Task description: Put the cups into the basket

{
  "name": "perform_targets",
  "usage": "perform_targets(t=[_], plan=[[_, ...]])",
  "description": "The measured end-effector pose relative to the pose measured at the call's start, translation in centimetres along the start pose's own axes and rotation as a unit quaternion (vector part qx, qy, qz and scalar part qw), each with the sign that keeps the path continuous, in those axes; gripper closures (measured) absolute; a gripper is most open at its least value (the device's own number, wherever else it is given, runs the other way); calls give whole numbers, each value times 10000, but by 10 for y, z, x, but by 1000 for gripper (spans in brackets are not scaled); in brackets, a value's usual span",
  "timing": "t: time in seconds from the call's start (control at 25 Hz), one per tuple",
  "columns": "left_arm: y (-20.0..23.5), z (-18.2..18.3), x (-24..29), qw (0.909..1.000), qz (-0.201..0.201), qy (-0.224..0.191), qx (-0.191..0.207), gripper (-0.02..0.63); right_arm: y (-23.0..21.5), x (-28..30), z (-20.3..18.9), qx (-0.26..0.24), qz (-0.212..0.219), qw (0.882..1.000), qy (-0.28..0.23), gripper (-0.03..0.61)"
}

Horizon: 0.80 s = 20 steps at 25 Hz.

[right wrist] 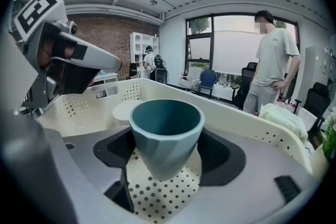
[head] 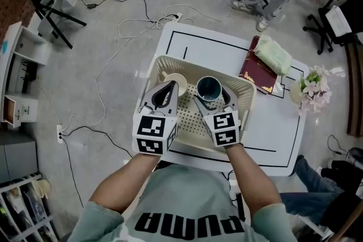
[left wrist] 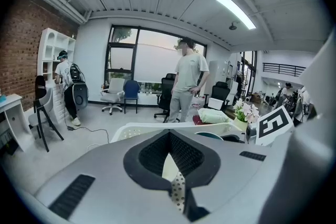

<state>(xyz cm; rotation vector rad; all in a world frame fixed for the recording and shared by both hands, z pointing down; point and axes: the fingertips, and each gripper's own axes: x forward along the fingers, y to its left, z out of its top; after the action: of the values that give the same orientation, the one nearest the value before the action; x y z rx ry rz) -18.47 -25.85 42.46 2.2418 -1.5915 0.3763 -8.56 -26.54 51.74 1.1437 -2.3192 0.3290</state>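
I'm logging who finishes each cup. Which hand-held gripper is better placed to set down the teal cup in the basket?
Right. The right hand-held gripper grips the teal cup inside the basket, over its dotted floor; the left hand-held gripper is shut, beside the cream cup.

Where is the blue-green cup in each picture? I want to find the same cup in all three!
Head view: the teal cup is inside the basket, a little right of middle.
Left gripper view: only a sliver of the teal cup shows, low and right of middle.
Right gripper view: the teal cup is big, in the centre.
Shared landmark: the cream basket with holes around it.
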Motion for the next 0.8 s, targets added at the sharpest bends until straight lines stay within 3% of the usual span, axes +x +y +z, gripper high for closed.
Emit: perform_targets(t=[0.8], plan=[[-15, -1, -4, 9999, -148, 0, 32, 607, 0, -1, -23, 101, -9, 9988, 484, 198]])
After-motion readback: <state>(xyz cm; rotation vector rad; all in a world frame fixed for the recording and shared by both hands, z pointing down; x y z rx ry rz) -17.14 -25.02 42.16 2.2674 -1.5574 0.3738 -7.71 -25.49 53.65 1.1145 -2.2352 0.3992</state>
